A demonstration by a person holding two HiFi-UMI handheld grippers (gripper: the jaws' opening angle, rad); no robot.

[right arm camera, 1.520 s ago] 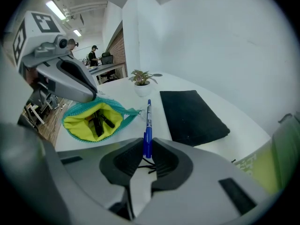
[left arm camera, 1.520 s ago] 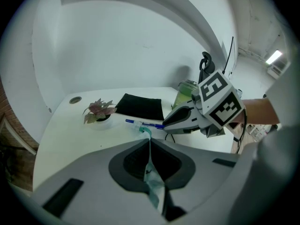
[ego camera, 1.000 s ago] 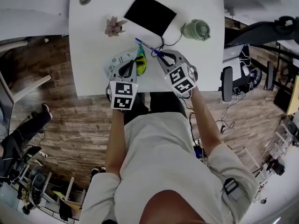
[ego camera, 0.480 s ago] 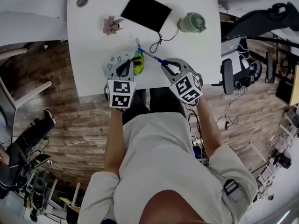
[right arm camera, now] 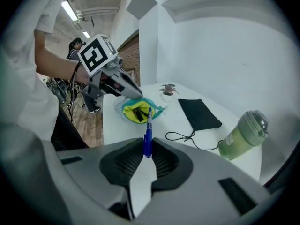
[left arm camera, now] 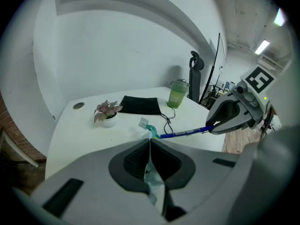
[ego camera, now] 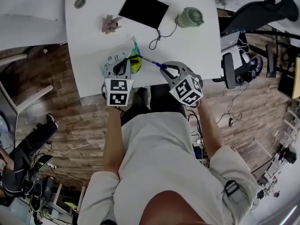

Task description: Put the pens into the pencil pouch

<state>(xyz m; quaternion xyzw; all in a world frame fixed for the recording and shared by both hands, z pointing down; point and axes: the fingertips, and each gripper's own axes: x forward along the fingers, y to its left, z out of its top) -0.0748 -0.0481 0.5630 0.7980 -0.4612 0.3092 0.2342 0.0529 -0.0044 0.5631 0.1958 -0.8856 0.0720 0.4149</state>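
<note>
Pouch point(right arm camera: 137, 110) lies on surface point(ego camera: 192, 46), yellow mouth gaping. Left hand-held gripper point(left arm camera: 150, 142) pinched together on the pouch edge. Right hand-held gripper point(right arm camera: 146, 150) clamped on 1 blue pen point(right arm camera: 148, 125); pen tip at the pouch mouth, barrel outside.

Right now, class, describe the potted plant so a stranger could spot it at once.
On the white rectangular table, look left, in the head view, of the flat black rectangular pad. The small pink-leaved plant in its white pot is the only leafy thing there.

no readable text, print on pen point(left arm camera: 187, 133) and pouch point(ego camera: 111, 63) too small
</note>
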